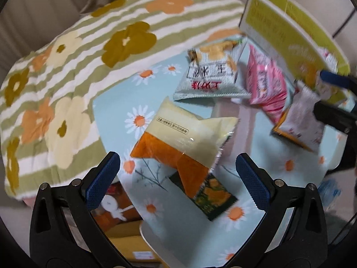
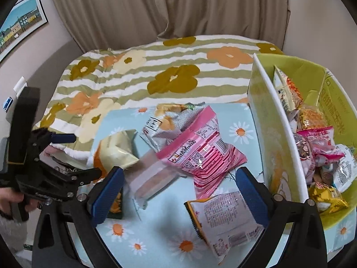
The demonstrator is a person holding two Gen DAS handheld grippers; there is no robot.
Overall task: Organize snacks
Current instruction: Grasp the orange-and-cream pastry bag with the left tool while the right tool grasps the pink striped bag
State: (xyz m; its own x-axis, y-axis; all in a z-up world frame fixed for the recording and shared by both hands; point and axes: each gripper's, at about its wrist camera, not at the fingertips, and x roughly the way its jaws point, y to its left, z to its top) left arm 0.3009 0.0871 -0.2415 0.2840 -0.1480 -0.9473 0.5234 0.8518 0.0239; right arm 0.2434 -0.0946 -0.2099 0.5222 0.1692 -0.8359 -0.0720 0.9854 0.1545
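Observation:
Loose snack bags lie on a daisy-print table (image 2: 156, 241). In the left wrist view my left gripper (image 1: 177, 181) is open just above the near end of a cream and orange bag (image 1: 185, 138). Beyond it lie a grey-white bag (image 1: 212, 73) and a pink bag (image 1: 265, 82). My right gripper (image 2: 180, 192) is open, its fingers either side of a white printed bag (image 2: 223, 218). The pink bag (image 2: 200, 154) lies just ahead of it. A yellow-green box (image 2: 279, 134) on the right holds several snacks. The left gripper (image 2: 78, 156) shows open at the left.
A clear plastic packet (image 2: 151, 174) lies mid-table. A striped floral blanket (image 2: 145, 78) covers the surface behind the table, with a curtain (image 2: 178, 6) beyond. An orange carton (image 1: 120, 203) sits below the table's near edge. A person's hand (image 2: 9, 198) holds the left gripper.

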